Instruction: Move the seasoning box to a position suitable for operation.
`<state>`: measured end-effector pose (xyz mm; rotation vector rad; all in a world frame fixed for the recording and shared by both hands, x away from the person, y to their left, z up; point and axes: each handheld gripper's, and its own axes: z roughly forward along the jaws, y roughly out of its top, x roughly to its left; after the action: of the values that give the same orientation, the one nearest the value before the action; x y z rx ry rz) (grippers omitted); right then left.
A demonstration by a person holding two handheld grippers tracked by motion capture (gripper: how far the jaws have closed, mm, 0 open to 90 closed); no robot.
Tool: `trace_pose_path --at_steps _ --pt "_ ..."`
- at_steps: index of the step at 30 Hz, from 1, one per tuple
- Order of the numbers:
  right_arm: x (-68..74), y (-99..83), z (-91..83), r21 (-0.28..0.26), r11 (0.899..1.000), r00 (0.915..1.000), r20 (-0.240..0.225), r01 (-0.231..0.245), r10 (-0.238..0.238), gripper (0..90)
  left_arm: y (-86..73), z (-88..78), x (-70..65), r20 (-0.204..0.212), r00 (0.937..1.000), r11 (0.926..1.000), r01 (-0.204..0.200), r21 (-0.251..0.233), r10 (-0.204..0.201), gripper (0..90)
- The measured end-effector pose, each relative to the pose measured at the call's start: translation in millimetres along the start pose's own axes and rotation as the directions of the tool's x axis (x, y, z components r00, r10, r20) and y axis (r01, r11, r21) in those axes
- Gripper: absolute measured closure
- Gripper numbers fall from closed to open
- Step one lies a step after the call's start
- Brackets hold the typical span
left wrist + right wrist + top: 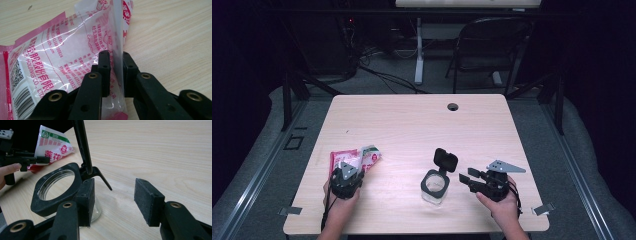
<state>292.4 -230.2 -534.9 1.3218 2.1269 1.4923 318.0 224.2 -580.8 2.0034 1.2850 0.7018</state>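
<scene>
A pink-and-white printed snack bag (pixel 354 159) lies at the table's front left. My left gripper (pixel 346 172) sits at its near end. In the left gripper view the two black pads stand close together on a raised clear fold of the bag (pixel 62 50), with the gripper (pixel 116 56) shut on that fold. A glass jar (pixel 434 186) with a square black collar and a flipped-up black lid (pixel 445 159) stands at front centre. My right gripper (pixel 467 179) rests just right of it, open. In the right gripper view its jaws (pixel 113 187) hold nothing, and one pad is beside the jar's collar (pixel 75 173).
The wooden table (pixel 422 125) has a round cable hole (pixel 453 106) near its far edge. A folding chair (pixel 487 45) and desk legs stand on the floor beyond. In the right gripper view the bag (pixel 53 142) and the left gripper (pixel 25 160) appear past the jar.
</scene>
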Motion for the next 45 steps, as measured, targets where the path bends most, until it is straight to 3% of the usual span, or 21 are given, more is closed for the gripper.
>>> trace_pose_path --at_steps 14,24,33,45 --pt "-0.3 -0.3 0.7 -0.005 1.000 1.0000 -0.001 -0.002 0.002 51.1 4.2 -11.2 6.8 0.009 0.9983 0.9981 0.058 -0.020 -0.058 87.5" --pt "-0.7 0.0 -0.5 -0.008 1.000 0.9999 0.001 -0.011 0.011 51.1 8.4 -26.2 16.6 0.009 0.9951 0.9930 0.099 -0.065 -0.098 89.7" --pt "-1.2 0.0 -0.5 -0.007 1.000 1.0000 0.002 -0.008 0.008 51.1 10.3 -30.0 19.7 0.008 0.9952 0.9928 0.098 -0.069 -0.098 90.0" --pt "-1.3 0.0 -1.5 -0.007 1.000 1.0000 0.006 -0.005 0.005 51.0 14.7 -34.8 21.8 -0.002 0.9979 0.9963 0.065 -0.057 -0.065 90.0"
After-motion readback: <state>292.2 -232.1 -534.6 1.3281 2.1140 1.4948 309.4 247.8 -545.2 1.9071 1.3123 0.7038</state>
